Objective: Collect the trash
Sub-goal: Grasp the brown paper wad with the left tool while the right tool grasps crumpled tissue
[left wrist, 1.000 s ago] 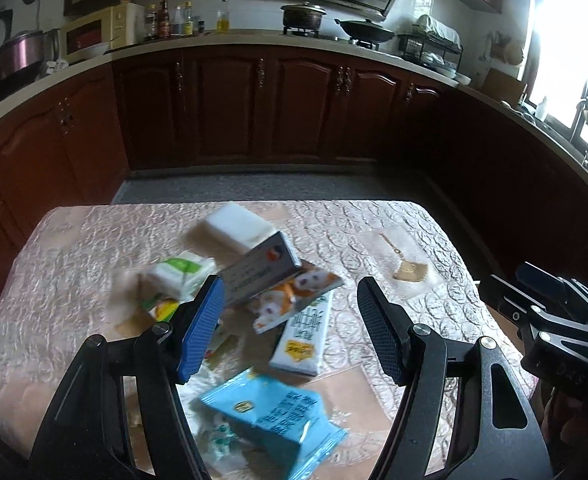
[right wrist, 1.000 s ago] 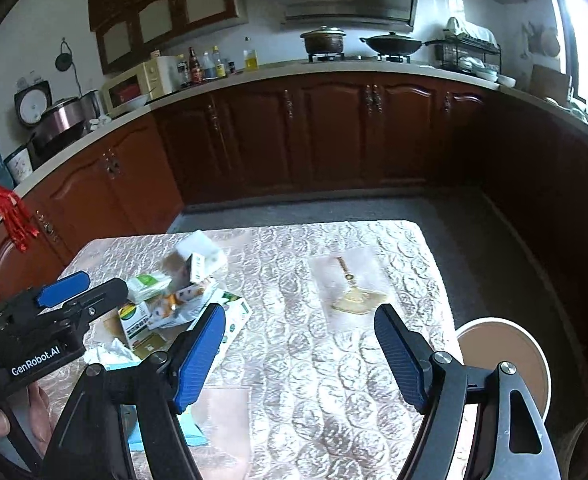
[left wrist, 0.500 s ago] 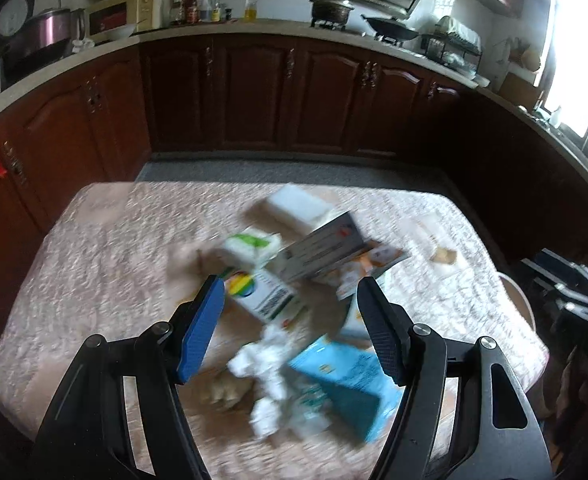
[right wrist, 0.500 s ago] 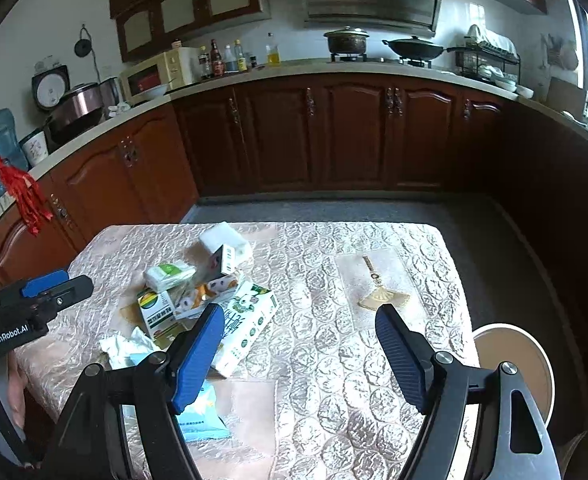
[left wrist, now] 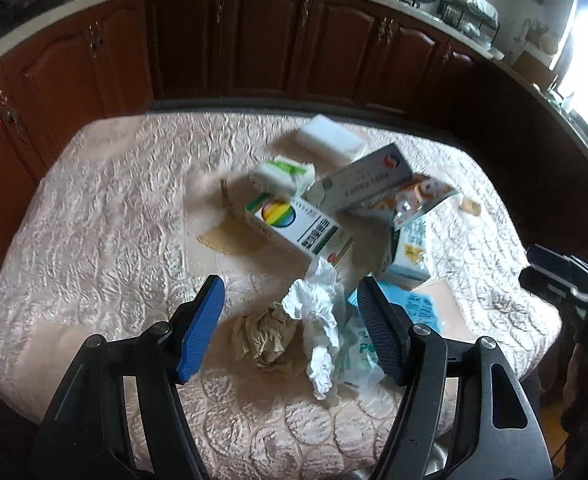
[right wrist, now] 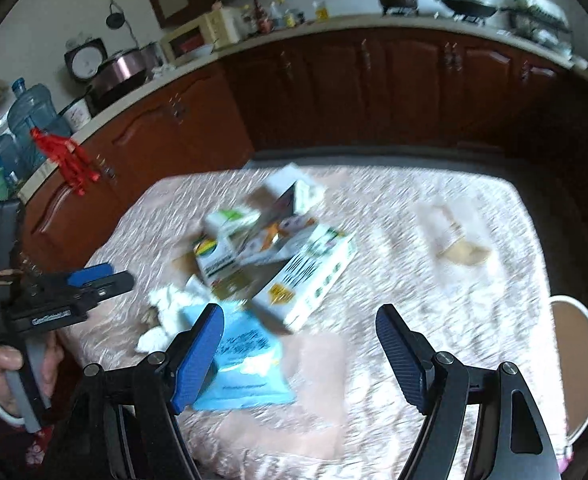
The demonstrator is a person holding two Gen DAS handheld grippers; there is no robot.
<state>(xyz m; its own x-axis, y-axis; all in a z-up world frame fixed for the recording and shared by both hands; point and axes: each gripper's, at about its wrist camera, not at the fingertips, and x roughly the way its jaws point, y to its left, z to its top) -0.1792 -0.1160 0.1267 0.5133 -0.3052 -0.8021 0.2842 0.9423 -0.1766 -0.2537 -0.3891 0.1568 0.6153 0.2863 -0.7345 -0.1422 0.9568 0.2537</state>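
Note:
A heap of trash lies on the quilted table (left wrist: 106,216). In the left wrist view a crumpled brown paper ball (left wrist: 264,334) and a crumpled white tissue (left wrist: 317,320) lie between the fingers of my open left gripper (left wrist: 290,320), which hovers above them without touching. Behind them sit a white box with a rainbow circle (left wrist: 297,228), a grey carton (left wrist: 367,184), a tissue pack (left wrist: 284,172) and a white sponge block (left wrist: 331,140). In the right wrist view my right gripper (right wrist: 303,340) is open above the table, a blue packet (right wrist: 246,364) by its left finger and a long white box (right wrist: 309,276) ahead.
Dark wooden cabinets and a countertop ring the table. A small wooden brush (right wrist: 459,248) lies on the table's right side. A round stool (right wrist: 575,360) stands past the right edge. The left gripper, held by a hand (right wrist: 2,364), shows at the far left of the right wrist view.
Both grippers have dropped and tilted down toward the table. The left one slid left along the heap, bringing the brown ball and white tissue between its fingers. Neither gripper's opening changed.

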